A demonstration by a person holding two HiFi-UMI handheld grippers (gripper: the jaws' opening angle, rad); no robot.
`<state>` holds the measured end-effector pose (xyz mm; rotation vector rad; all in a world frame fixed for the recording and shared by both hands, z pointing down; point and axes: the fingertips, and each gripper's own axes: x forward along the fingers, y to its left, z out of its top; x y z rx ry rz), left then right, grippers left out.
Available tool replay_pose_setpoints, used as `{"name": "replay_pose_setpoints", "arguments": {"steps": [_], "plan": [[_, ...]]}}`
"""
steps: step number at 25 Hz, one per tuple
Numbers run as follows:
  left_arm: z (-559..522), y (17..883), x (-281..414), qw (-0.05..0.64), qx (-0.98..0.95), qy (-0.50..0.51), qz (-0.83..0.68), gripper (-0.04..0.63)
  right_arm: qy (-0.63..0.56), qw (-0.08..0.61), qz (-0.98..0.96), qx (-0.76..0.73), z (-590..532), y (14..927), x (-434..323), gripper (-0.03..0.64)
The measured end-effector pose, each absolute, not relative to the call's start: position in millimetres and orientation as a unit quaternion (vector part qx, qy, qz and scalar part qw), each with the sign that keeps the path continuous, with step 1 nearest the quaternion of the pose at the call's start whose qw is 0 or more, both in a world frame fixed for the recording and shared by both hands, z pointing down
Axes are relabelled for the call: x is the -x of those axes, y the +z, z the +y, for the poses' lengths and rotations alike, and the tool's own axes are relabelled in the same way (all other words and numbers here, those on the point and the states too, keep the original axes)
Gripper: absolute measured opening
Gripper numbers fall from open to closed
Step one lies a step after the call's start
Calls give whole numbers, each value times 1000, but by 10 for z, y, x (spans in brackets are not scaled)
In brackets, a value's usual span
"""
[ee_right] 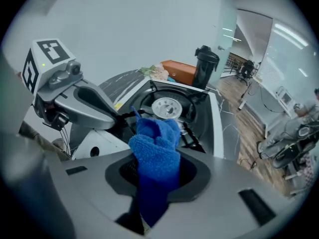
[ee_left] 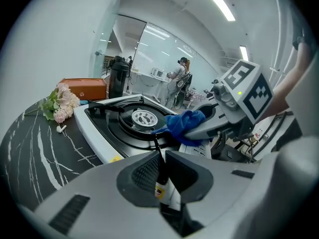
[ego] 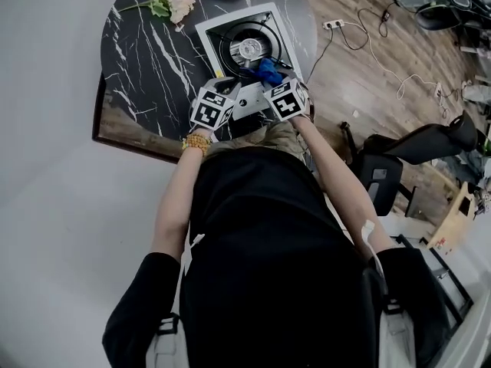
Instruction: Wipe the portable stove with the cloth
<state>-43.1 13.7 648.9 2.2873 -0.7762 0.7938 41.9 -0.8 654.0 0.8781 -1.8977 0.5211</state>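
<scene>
Left tool (ee_left: pixel 160 158) pinches stove (ee_left: pixel 92 132) edge; right tool (ee_right: pixel 157 176) clamps cloth (ee_right: pixel 158 146).

The cloth (ee_right: pixel 157 153) is seen as soft, napped blue microfibre. The stove (ee_left: pixel 112 126) top is finished in glossy black. The desk (ee_left: pixel 35 153) is surfaced in polished, white-veined black stone.

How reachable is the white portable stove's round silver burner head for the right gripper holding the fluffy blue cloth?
Probably yes: the right gripper, shut on the fluffy blue cloth, hangs short of the round silver burner head, with only black grate arms between.
</scene>
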Motion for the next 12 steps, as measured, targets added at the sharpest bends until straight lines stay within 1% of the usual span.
{"name": "replay_pose_setpoints", "arguments": {"steps": [5, 7, 8, 9, 10, 12], "plan": [[142, 6478, 428, 307, -858, 297, -287, 38, 191, 486, -804, -284, 205, 6539, 170, 83], [142, 6480, 434, 309, -857, 296, -288, 38, 192, 477, -818, -258, 244, 6528, 278, 90], [140, 6482, 436, 310, -856, 296, -288, 38, 191, 465, -827, -251, 236, 6498, 282, 125], [138, 6482, 437, 310, -856, 296, -288, 38, 184, 450, -836, -254, 205, 6442, 246, 208], [137, 6482, 432, 311, -856, 296, -288, 38, 168, 437, -842, -268, 156, 6360, 174, 268], [135, 6485, 416, 312, -856, 295, -286, 38, 129, 421, -846, -301, 65, 6186, 22, 268]]}}
